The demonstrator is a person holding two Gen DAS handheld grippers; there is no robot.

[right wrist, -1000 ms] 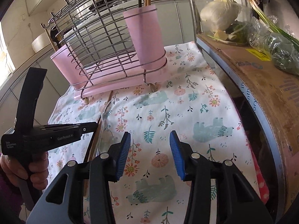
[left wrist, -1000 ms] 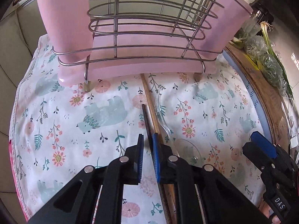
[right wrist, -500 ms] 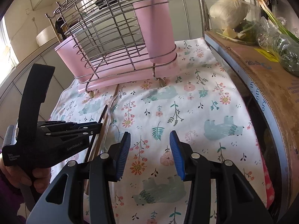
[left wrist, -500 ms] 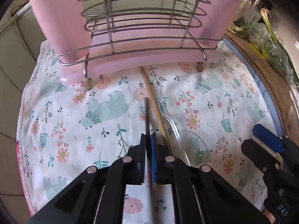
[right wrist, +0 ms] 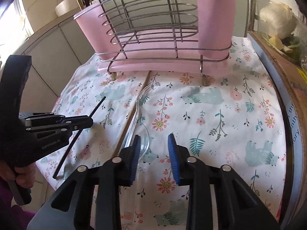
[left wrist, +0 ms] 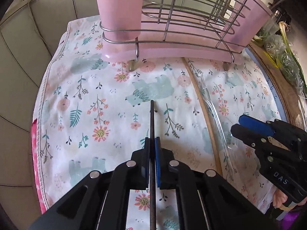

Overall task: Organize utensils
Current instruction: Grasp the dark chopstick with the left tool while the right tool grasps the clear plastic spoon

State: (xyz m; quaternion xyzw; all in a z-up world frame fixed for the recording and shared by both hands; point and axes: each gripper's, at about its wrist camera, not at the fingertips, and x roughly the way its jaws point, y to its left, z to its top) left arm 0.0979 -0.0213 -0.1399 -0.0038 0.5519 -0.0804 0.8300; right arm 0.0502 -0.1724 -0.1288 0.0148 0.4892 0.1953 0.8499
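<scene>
The wire rack (left wrist: 184, 19) with its pink cups now sits closer than a second ago. My left gripper (left wrist: 152, 145), then open around the black chopstick (left wrist: 152, 126), has clamped its fingers on it and lifted it off the flowered cloth (left wrist: 107, 99). My right gripper (right wrist: 153, 153) stays wide open, empty, reading "DAS"; the left reads "GenRobot.AI".

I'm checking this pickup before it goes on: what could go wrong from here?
The left gripper pinches the thin black chopstick partway along, so it may pivot or slip. Its long free end could snag the wire rack instead of entering a pink cup. The open right gripper hovers over the clear spoon and might nudge it.
</scene>
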